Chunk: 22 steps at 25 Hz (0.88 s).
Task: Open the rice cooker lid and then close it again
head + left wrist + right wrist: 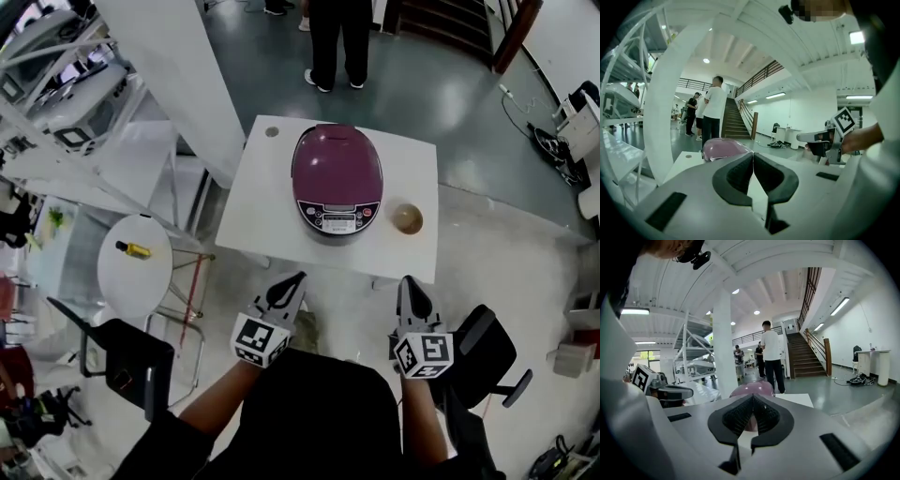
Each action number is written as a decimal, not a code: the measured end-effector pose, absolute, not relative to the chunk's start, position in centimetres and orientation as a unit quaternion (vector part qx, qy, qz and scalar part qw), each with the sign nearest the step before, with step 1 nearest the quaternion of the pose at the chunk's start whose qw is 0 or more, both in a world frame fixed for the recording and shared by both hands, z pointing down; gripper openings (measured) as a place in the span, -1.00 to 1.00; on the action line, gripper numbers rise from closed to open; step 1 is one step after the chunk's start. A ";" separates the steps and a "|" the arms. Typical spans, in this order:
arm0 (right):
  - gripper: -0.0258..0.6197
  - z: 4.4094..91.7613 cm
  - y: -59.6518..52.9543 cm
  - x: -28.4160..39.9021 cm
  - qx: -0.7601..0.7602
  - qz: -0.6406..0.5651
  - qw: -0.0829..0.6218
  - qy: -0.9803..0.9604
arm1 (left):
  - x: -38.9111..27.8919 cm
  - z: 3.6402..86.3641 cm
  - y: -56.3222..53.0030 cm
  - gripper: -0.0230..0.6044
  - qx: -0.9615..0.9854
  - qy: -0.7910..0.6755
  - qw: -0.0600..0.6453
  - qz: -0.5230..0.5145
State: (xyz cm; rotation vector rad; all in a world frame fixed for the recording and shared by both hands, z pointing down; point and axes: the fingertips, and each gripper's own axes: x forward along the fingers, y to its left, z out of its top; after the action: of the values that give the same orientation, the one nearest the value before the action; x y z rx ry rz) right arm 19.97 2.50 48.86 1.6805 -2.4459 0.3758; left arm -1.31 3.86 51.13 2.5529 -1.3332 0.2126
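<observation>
With the left gripper (294,281) and right gripper (407,284) both clenched on nothing, and the closed rice cooker (337,173) on the desk (267,202) ahead of their jaws, I would bring one tip squarely to the lid's front edge.

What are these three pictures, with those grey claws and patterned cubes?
No robot: a person holds a two-jaw gripper in each hand. The top-down picture comes from a camera on the person's head, looking down at the left gripper and right gripper. The other two come from cameras riding on each gripper, looking along its jaws. Both pairs of jaws are shut and hold nothing. On the white table stand a purple rice cooker, lid closed, and a small bowl beside it.
</observation>
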 end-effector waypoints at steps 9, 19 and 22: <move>-0.92 45.9 12.1 23.4 0.552 0.109 0.035 -0.826 | -1.7 49.3 14.5 -0.91 0.853 -0.505 0.115 0.066; -0.92 46.3 19.5 24.7 0.541 0.098 0.060 -0.833 | -2.3 46.7 21.1 -0.91 0.833 -0.547 0.078 0.041; -0.92 45.7 20.2 24.8 0.553 0.092 0.062 -0.826 | -2.4 46.1 21.3 -0.91 0.838 -0.540 0.066 0.036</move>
State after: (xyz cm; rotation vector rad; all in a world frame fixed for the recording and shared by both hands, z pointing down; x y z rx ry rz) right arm 24.81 20.25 45.69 1.6705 -2.4972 0.2770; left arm -2.35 21.33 46.14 2.5281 -1.6289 0.1095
